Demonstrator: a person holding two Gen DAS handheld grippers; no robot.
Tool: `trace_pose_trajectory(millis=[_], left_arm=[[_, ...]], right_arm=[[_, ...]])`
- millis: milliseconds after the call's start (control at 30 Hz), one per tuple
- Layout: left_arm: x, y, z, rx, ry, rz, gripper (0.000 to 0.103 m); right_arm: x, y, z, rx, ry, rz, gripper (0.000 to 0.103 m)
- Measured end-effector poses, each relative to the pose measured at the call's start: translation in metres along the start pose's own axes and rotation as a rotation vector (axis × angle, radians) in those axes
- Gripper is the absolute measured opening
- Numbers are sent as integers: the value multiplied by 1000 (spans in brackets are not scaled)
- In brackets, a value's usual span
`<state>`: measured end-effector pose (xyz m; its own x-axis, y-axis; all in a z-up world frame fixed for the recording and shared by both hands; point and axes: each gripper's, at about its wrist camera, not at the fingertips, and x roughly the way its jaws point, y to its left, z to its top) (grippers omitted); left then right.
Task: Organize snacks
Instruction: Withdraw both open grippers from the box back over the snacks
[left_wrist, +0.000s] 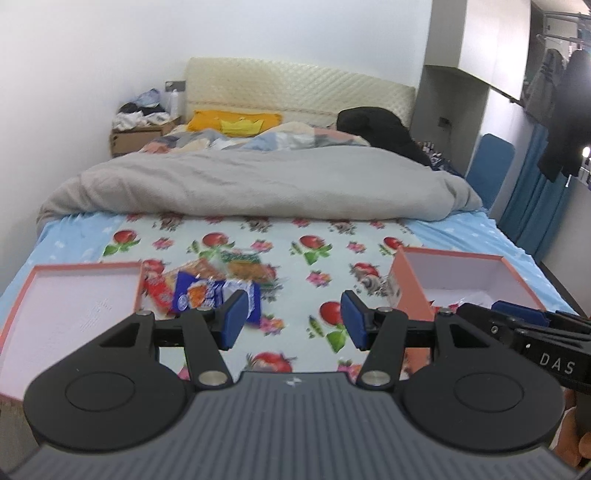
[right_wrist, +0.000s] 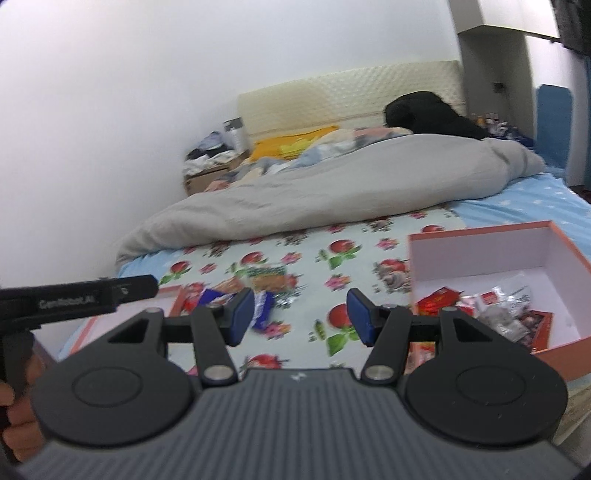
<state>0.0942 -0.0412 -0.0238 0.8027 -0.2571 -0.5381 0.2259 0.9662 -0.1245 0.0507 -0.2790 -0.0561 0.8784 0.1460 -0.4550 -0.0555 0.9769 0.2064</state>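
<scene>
Spreading across most of both views is the bed, its light blue sheet (left_wrist: 74, 240) overlaid by a pale floral mat printed with red fruit and green leaves (left_wrist: 295, 266), and a rumpled grey duvet (left_wrist: 258, 181) heaped at twelve o'clock beyond the mat. At nine o'clock from my left gripper (left_wrist: 291, 319) sits a shallow salmon-pink cardboard box with a white inside (left_wrist: 74, 306), showing only its bare white floor. At three o'clock stands a second, deeper salmon-pink box with a white lining (right_wrist: 554, 254); my right wrist view shows red and silvery snack packets (right_wrist: 491, 306) lying on its floor. Between the boxes, at about eleven o'clock from my left fingertips, a loose pile of snacks (left_wrist: 210, 284) rests on the mat: a blue-and-white wrapped packet (left_wrist: 207, 295), a red one (left_wrist: 159, 291) touching the left box wall, and orange and green ones (left_wrist: 243, 266) behind. My left gripper's blue-padded fingers (left_wrist: 232, 319) stand apart with nothing between them, hovering above the mat. My right gripper (right_wrist: 301, 317) is likewise parted and empty, just beside the left, its blue pads (right_wrist: 360, 317) over the floral print.
</scene>
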Motion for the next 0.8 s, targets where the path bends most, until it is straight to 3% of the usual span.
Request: trace_pose_trajectory(millis=[533, 800], left_arm=[[17, 49, -56, -79, 72, 79, 61], [67, 76, -70, -77, 117, 95, 61]], right_arm=[[22, 26, -37, -85, 95, 140, 58], [77, 23, -47, -131, 169, 181, 58]])
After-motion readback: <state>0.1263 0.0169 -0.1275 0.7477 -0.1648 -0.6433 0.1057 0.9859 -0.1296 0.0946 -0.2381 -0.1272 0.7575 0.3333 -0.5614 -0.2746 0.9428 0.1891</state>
